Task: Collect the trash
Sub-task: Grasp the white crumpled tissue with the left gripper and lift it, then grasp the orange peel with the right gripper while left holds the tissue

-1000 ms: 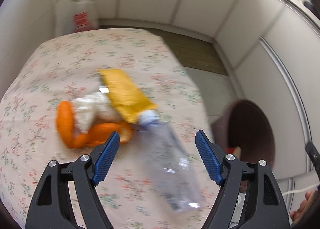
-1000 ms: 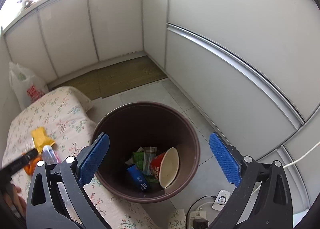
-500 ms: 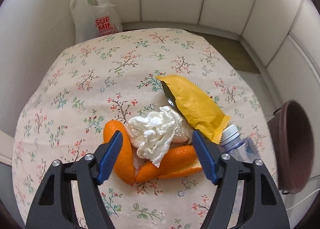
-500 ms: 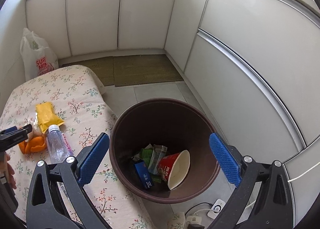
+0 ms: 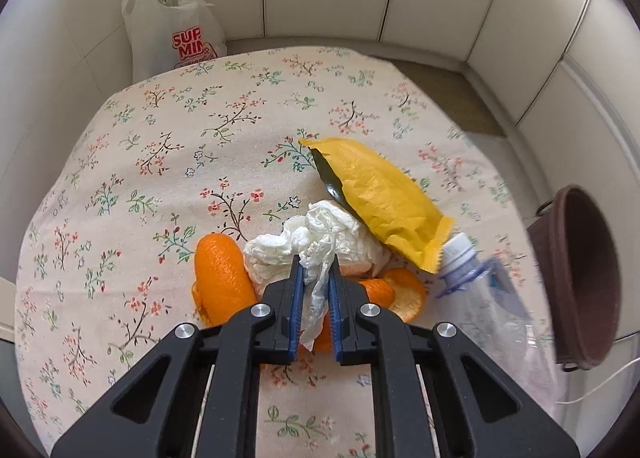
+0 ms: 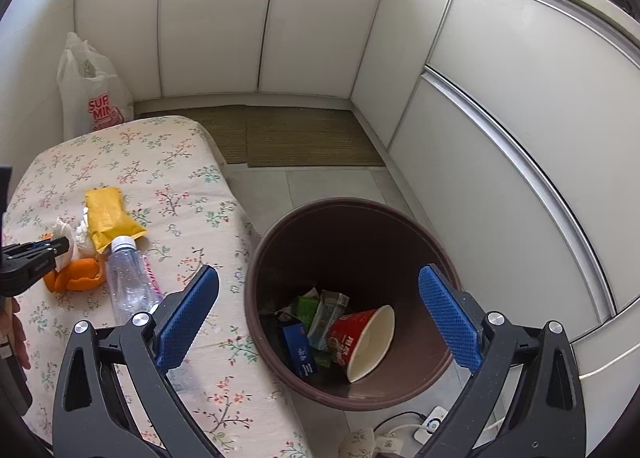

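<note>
On the floral tablecloth (image 5: 160, 138) lies a heap of trash: a crumpled white tissue (image 5: 320, 234) on orange peel (image 5: 224, 278), a yellow packet (image 5: 380, 198) and a clear plastic bottle (image 5: 492, 298). My left gripper (image 5: 316, 264) points down at the heap; its jaws are closing, and the blue pads pinch a fold of the tissue between them. The right wrist view shows that gripper (image 6: 60, 246) at the tissue (image 6: 66, 232). My right gripper (image 6: 320, 282) hangs open and empty above the brown bin (image 6: 352, 226), which holds a red paper cup and cartons.
A white plastic bag (image 5: 172, 30) stands behind the table in the corner. White cabinet doors wall the room. Woven mats (image 6: 308, 134) cover the floor past the bin. A power strip and cables (image 6: 430, 424) lie by the bin's near side.
My left gripper swung left from over the bottle to the tissue, sank and closed on it. The right gripper rolled and drifted, bringing more of the table into view while staying open.
</note>
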The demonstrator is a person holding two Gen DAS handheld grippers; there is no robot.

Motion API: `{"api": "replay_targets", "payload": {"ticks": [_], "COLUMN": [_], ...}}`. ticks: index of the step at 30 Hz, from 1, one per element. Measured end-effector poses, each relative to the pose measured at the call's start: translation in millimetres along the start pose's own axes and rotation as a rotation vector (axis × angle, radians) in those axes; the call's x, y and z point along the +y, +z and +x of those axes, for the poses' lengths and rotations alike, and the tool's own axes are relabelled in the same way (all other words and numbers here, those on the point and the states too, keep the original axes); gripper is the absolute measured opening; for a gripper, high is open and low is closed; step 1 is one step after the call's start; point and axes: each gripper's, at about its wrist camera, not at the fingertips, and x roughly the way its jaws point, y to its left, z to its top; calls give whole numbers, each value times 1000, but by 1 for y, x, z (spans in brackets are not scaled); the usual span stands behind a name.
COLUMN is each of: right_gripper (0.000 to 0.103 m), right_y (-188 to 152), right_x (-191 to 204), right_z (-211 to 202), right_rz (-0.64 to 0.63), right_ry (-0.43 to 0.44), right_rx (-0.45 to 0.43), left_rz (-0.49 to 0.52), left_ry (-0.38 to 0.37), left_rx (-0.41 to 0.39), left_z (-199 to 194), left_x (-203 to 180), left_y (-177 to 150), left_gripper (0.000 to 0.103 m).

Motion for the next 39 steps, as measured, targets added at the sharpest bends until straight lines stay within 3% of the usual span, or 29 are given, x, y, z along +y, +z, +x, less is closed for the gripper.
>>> {"api": "replay_targets", "payload": {"ticks": [4, 7, 11, 14, 16, 19, 26, 29, 33, 39], "right_gripper": [96, 96, 93, 84, 77, 72, 72, 72, 74, 44], "right_y": [1, 1, -6, -19, -25, -25, -17, -21, -21, -26], "right_x": [11, 26, 57, 96, 125, 158, 195, 197, 213, 232], "right_z": [-3, 2, 24, 47, 57, 65, 85, 100, 100, 91], "right_rz": [21, 75, 228, 330, 346, 360, 418, 426, 379, 246], "right_ry": [103, 254, 557, 702, 688, 609, 419, 387, 362, 297], "right_rx": [11, 64, 247, 422, 469, 450, 394, 413, 374, 295], "left_rz": [-72, -119, -182, -227, -255, -249, -297, -301, -307, -294], "left_ry": [-89, -148, -192, -195, -217, -211, -276, -285, -291, -259], "left_rx": [-45, -96, -189, -257, -266, -298, -266, -257, -244, -244], "left_z": [-37, -73, -119, -143, -149, -157, -148, -146, -144, -145], "left_x": [16, 32, 55, 72, 81, 88, 99, 102, 104, 105], "left_y": [-7, -17, -36, -50, -50, -45, -41, -42, -44, -46], "left_gripper": [11, 11, 12, 12, 12, 12, 12, 12, 12, 12]}}
